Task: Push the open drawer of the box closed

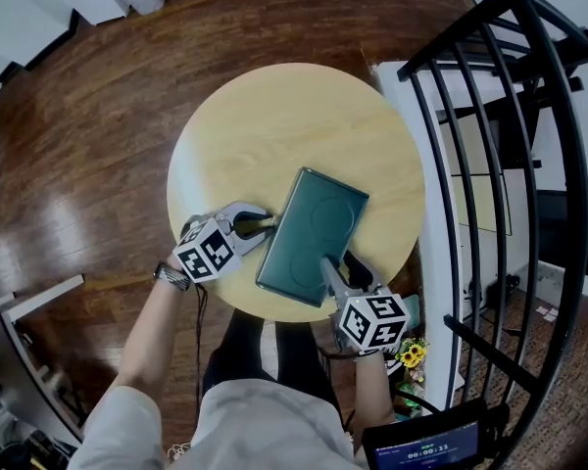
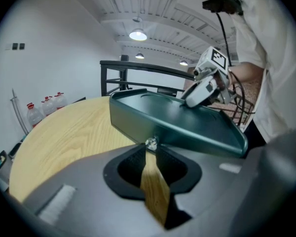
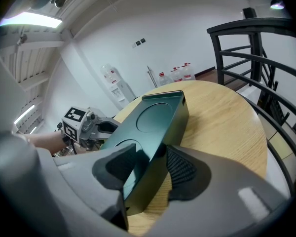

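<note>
Head view: the green box [image 1: 312, 233] is lying by the round table's [image 1: 235, 125] near edge, with its long axis running near-left to far-right. No drawer is protruding, so the closing looks done or nearly so.

Left gripper view: the left gripper [image 2: 151, 151] is pinching the drawer knob [image 2: 151, 142], which is facing left.

Right gripper view: the right gripper [image 3: 155, 154] is clamping the box's near-right edge.

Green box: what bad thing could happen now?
The green box sits near the table edge; a hard push might slide it off. The left tongs pinch only the tiny knob, so they may slip. The right tongs hold just one edge, so it could twist.
</note>
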Tool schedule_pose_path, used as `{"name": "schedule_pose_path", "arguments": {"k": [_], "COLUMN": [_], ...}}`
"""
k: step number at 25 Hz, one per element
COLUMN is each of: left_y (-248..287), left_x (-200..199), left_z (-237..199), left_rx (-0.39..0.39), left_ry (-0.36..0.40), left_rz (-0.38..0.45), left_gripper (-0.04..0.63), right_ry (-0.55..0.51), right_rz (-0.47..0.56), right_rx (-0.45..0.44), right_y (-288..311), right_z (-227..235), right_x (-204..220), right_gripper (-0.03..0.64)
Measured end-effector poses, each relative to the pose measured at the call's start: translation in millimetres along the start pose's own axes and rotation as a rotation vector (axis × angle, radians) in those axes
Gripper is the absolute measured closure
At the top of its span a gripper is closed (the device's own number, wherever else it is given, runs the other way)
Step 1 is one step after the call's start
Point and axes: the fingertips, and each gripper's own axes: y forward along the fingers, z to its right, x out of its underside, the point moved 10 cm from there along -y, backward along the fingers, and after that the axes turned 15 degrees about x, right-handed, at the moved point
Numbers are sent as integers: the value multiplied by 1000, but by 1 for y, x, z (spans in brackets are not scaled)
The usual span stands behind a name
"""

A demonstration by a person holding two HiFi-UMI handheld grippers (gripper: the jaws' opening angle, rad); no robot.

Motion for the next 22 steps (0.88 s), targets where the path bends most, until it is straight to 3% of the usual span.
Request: {"name": "schedule_pose_path", "arguments": {"k": [8,13,19,22], "left_y": [1,0,-15,-26], "left_x": [-2,4,4,-8], "left_z": [-1,3,7,8], "left_rx": [-13,-47,-137,-211], "left_ry": [0,-6,-22,-31], "left_rz": [7,-13,1,36], "left_gripper": [518,506,509,548], "right_ry": [66,6,-24,-30], "right_rz": [-36,-30,6,39], "right_rx": [-5,-1,14,17], "right_y": [3,-1,-11,-18], "right_z": [4,2,7,6], "right_x": [-2,-7,-20,-32], "right_gripper": [430,430,430,430]}}
